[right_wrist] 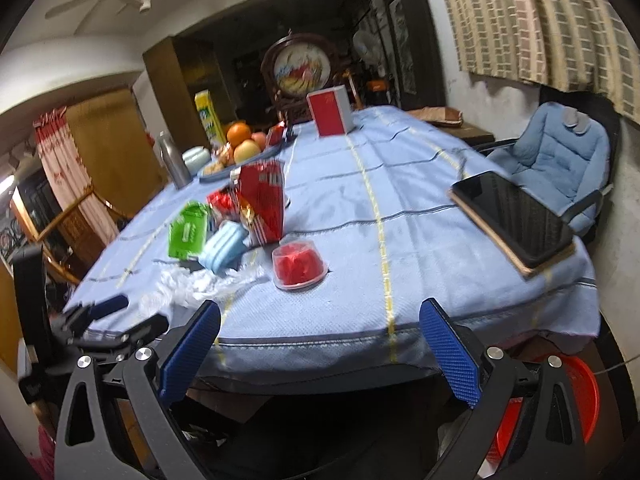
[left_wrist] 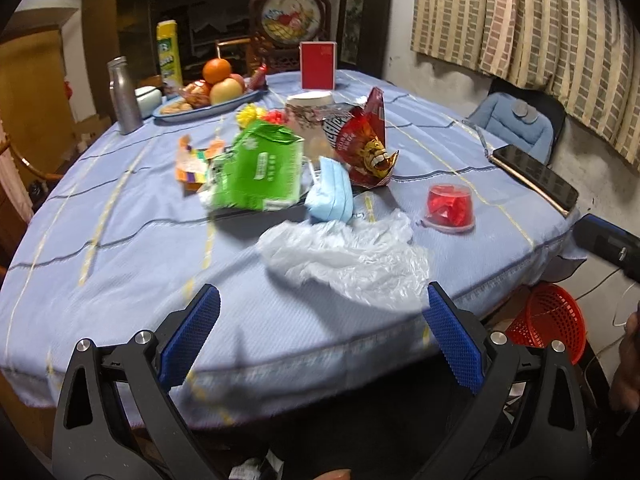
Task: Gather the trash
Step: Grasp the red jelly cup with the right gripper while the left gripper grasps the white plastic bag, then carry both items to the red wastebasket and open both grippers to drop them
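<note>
Status: collection not yet begun, judging by the layout. Both tools are empty and all visible trash lies on the table (left_wrist: 120, 240).

Left gripper (left_wrist: 324, 344): jaws spread wide, nothing between them. It hangs over the near table edge, aimed at the plastic bag.

Right gripper (right_wrist: 320, 344): jaws spread wide, nothing held. It sits at the near table edge, aimed toward the red cup.

Positions below are given relative to the plastic bag (left_wrist: 348, 256), the nearest trash item, working outward.

1. Plastic bag: crumpled, clear, lying flat just beyond the left gripper's fingertips.
2. Red cup (left_wrist: 450, 208): right of the bag, near it but apart, upside down on its rim.
3. Mask (left_wrist: 330, 194): blue, folded, just behind the bag; contact between them cannot be confirmed.
4. Green pack (left_wrist: 260, 172): behind the bag and to its left, tilted, just beside the mask.
5. Snack bag (left_wrist: 368, 140): red, open, standing behind the mask.
6. Small wrappers (left_wrist: 192, 164): left of the green pack; detail is blurred.
7. Paper cup (left_wrist: 310, 116): farther behind the bag, beside the snack bag.

Bin (left_wrist: 548, 320): red basket, on the floor below the table edge, right of the bag. Its contents are not visible.

Remaining, by judgement: every listed item awaits transfer to the bin. The plastic bag is the likeliest first pick.
</note>
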Tool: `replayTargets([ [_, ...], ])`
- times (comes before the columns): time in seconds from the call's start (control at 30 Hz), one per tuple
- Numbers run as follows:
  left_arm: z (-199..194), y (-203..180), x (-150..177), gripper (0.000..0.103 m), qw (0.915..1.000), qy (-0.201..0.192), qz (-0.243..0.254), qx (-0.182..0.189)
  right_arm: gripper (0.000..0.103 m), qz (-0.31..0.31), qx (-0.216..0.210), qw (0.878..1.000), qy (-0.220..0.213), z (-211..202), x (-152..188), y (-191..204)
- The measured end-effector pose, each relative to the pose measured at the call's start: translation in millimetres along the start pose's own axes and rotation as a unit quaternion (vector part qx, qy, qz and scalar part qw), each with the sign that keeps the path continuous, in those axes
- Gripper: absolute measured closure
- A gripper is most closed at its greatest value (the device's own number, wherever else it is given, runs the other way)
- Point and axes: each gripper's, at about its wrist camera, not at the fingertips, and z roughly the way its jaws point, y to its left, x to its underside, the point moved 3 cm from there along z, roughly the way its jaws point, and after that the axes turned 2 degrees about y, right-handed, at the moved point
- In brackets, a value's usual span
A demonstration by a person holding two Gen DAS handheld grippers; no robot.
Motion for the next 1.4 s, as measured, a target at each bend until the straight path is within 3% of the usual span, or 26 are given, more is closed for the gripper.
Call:
replayTargets([
  [0.4,38,22,-10,0.006,0.9990,0.033,-0.024,0.015,0.006,-0.029,-0.012,0.997,0.068,109,-30,20],
  [0.43,38,22,-11,0.006,0.9990,0.033,-0.024,0.018,0.011,-0.035,-0.009,0.997,0.068,113,-30,21],
  [0.5,40,21,-12,0.006,0.9991,0.031,-0.018,0.023,0.032,-0.049,-0.004,0.996,0.073,119,-29,25],
  [0.53,42,20,-13,0.006,0.9990,0.032,-0.016,0.024,0.048,-0.055,-0.004,0.995,0.077,122,-28,26],
  [0.7,54,13,-22,0.007,0.9983,0.035,-0.019,0.043,0.049,-0.046,-0.009,0.998,0.049,102,-31,18],
  [0.77,59,14,-26,0.011,0.9978,0.034,-0.028,0.050,0.049,-0.042,-0.010,0.998,0.036,87,-33,13],
  [0.83,60,13,-28,0.035,0.9960,0.037,-0.034,0.074,0.048,-0.038,-0.006,0.999,0.025,75,-34,7],
  [0.9,57,11,-27,0.046,0.9952,0.036,-0.032,0.085,0.048,-0.033,-0.002,0.999,0.015,65,-34,0],
  [1.0,44,7,-28,0.054,0.9969,0.018,-0.020,0.075,0.048,-0.023,-0.003,1.000,0.006,55,-33,-7],
  [1.23,14,-7,-38,0.055,0.9967,-0.018,0.003,0.079,0.048,-0.008,-0.001,1.000,-0.023,27,-32,-21],
  [1.4,6,-19,-42,0.055,0.9957,-0.022,0.010,0.089,0.049,0.004,0.005,0.999,-0.043,0,-28,-36],
])
